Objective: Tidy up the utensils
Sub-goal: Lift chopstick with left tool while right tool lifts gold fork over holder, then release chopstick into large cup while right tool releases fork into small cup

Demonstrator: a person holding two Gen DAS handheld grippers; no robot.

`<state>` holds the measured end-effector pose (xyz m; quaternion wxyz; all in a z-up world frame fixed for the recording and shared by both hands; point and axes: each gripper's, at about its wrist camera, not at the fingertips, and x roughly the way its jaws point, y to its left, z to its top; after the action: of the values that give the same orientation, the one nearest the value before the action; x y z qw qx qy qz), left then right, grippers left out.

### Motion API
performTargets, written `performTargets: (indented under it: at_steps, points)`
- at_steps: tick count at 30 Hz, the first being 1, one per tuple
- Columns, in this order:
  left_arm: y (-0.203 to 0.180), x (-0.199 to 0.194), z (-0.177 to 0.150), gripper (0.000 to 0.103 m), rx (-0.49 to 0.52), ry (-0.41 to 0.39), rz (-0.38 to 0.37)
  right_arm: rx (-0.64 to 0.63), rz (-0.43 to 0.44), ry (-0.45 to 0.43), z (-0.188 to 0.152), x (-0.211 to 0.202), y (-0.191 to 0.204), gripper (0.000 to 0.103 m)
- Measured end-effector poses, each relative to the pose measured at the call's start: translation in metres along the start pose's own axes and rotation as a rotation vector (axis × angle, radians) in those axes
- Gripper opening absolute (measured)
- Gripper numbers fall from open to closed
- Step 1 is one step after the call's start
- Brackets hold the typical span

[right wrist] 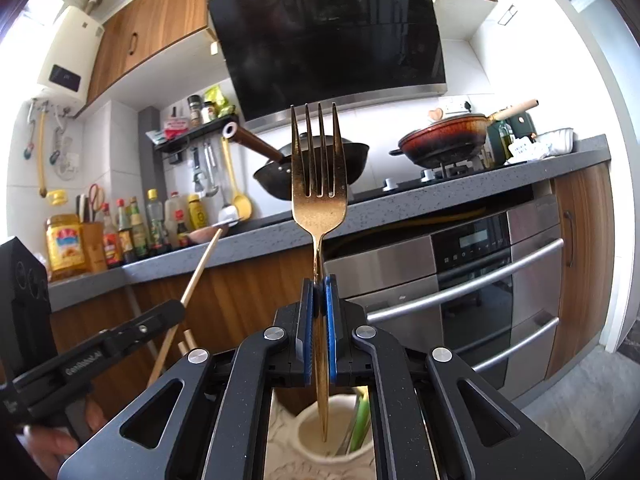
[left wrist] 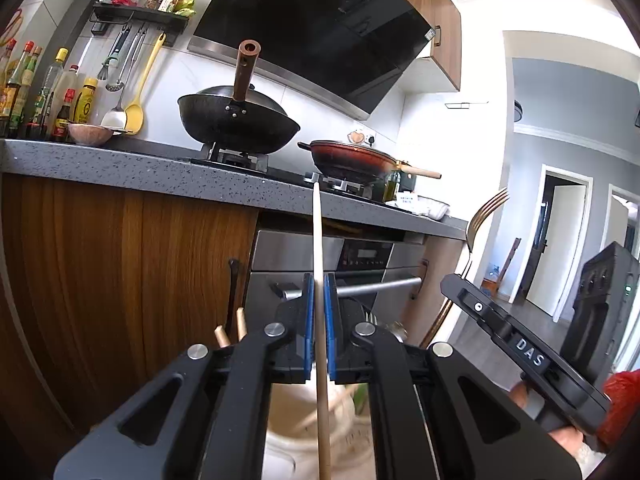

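Note:
My left gripper (left wrist: 319, 280) is shut on a pale wooden chopstick (left wrist: 318, 232) that stands upright, its tip in front of the counter edge. Below it sits a cream holder (left wrist: 292, 424) with other utensils inside. In the right wrist view, my right gripper (right wrist: 319, 280) is shut on the handle of a gold fork (right wrist: 319, 184), tines up. The handle's end hangs over the mouth of the cream holder (right wrist: 304, 436). The fork (left wrist: 482, 216) and the right gripper (left wrist: 452, 284) show at the right of the left wrist view. At the left of the right wrist view are the chopstick (right wrist: 200, 268) and the left gripper (right wrist: 180, 308).
A grey counter (left wrist: 120, 164) carries a black wok (left wrist: 236, 120), a red pan (left wrist: 352, 160) and several sauce bottles (left wrist: 60, 96). Under it are wooden cabinet doors (left wrist: 120, 280) and a steel oven (right wrist: 480, 280). A black range hood (right wrist: 332, 48) hangs above.

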<state>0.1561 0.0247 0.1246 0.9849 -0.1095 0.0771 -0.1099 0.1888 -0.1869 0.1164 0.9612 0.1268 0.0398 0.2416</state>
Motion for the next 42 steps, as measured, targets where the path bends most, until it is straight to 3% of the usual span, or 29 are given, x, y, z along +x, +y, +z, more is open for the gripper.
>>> performTargets:
  at_steps: [11,15,21,32,42]
  points:
    - [-0.003,0.033,-0.019,0.005,0.063,-0.097,0.046,0.001,0.02,0.07,-0.021,0.024,-0.014,0.007]
    - [-0.002,0.037,-0.028,0.005,0.077,-0.068,0.046,-0.011,0.024,0.108,-0.028,0.027,-0.013,0.007]
    - [-0.003,0.007,-0.037,0.005,0.116,-0.058,0.057,-0.027,0.033,0.15,-0.036,0.024,-0.013,0.007]
    - [0.003,-0.001,-0.054,0.005,0.104,0.145,0.066,-0.082,0.053,0.275,-0.057,0.035,-0.003,0.007]
    - [0.006,-0.001,-0.061,0.009,0.097,0.173,0.046,-0.097,0.054,0.305,-0.065,0.041,0.0,0.007]
